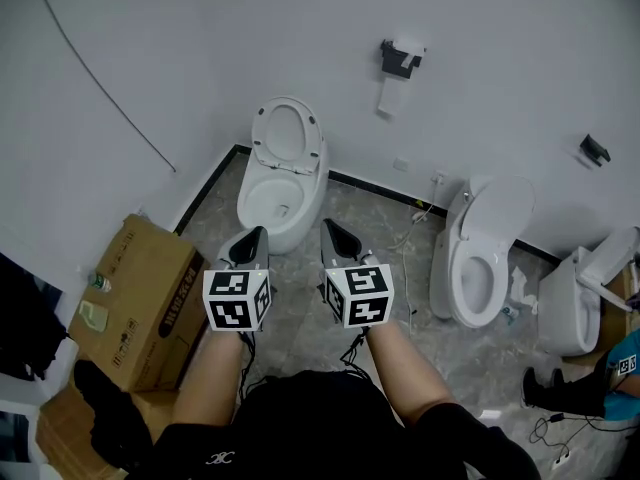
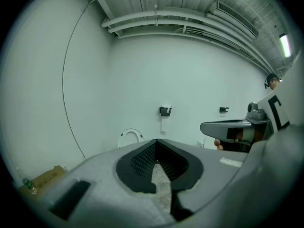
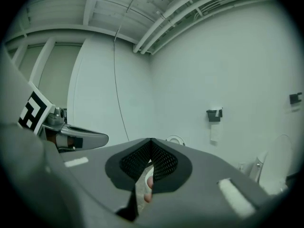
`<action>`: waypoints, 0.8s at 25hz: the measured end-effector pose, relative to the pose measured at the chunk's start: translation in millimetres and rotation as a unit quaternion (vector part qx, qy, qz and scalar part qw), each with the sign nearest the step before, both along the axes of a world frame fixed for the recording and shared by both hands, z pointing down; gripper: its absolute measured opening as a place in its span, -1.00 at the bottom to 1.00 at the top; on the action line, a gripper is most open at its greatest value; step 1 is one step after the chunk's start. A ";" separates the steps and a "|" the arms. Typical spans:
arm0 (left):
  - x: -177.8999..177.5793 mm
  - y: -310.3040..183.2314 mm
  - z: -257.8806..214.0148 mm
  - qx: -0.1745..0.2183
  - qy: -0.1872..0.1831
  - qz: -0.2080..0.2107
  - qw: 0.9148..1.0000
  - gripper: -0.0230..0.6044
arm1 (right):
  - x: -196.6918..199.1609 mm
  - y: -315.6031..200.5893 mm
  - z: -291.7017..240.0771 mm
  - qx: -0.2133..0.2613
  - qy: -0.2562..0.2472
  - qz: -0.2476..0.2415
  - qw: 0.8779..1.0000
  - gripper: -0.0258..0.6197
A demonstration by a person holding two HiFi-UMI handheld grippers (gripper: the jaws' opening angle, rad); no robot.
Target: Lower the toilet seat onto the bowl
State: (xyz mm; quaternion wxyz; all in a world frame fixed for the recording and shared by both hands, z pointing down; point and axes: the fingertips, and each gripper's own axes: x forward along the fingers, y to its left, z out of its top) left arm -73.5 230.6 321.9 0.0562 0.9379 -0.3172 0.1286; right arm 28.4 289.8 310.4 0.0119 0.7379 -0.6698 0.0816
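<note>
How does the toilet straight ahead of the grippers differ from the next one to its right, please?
The toilet ahead has a ring-shaped seat raised upright; the right toilet shows a solid lid raised instead. The toilet ahead stands near the cardboard box; the right toilet has a cable beside it. Both are white, bowls uncovered.

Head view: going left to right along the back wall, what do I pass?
Brown cardboard box → white toilet with raised seat → black wall-mounted paper holder → second white toilet, lid up → third white toilet at the right edge.
</note>
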 end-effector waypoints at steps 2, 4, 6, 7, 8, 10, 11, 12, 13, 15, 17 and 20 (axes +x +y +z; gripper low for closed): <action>6.8 1.9 -1.1 0.001 0.002 -0.005 1.000 -0.90 | 3.3 1.7 -2.4 0.007 0.001 -0.008 1.000 -0.89; 12.7 5.7 -2.3 0.003 0.004 -0.009 1.000 -0.90 | 6.6 5.1 -4.2 0.011 0.006 -0.015 1.000 -0.89; 16.0 9.8 -1.8 0.004 0.005 -0.014 1.000 -0.90 | 9.6 8.6 -5.3 0.013 0.012 -0.022 1.000 -0.89; 16.9 11.5 -0.8 0.004 0.004 -0.017 1.000 -0.90 | 11.6 9.8 -5.9 0.014 0.014 -0.023 1.000 -0.89; 17.9 12.9 0.5 0.004 0.001 -0.018 1.000 -0.90 | 13.9 10.5 -6.6 0.014 0.014 -0.024 1.000 -0.89; 19.1 15.0 2.4 0.005 -0.004 -0.021 1.000 -0.90 | 17.5 11.4 -8.3 0.016 0.012 -0.024 1.000 -0.89; 18.9 15.9 3.0 0.005 -0.005 -0.022 1.000 -0.90 | 17.9 12.1 -8.6 0.016 0.011 -0.025 0.999 -0.89; 18.1 16.2 3.3 0.005 -0.005 -0.023 1.000 -0.90 | 17.4 12.5 -8.2 0.016 0.012 -0.027 0.999 -0.89; 17.0 15.7 3.4 0.005 -0.004 -0.025 1.000 -0.90 | 16.6 12.2 -7.2 0.015 0.013 -0.028 0.999 -0.89; 15.1 13.3 3.7 0.004 -0.002 -0.029 1.000 -0.90 | 15.5 10.0 -4.8 0.012 0.014 -0.030 0.999 -0.89; 15.2 9.1 3.6 0.004 0.000 -0.030 1.000 -0.90 | 15.4 6.4 -3.7 0.011 0.014 -0.031 0.999 -0.89; 16.9 0.2 5.7 0.005 0.001 -0.029 1.000 -0.90 | 15.5 -0.6 -1.9 0.009 0.020 -0.030 0.999 -0.89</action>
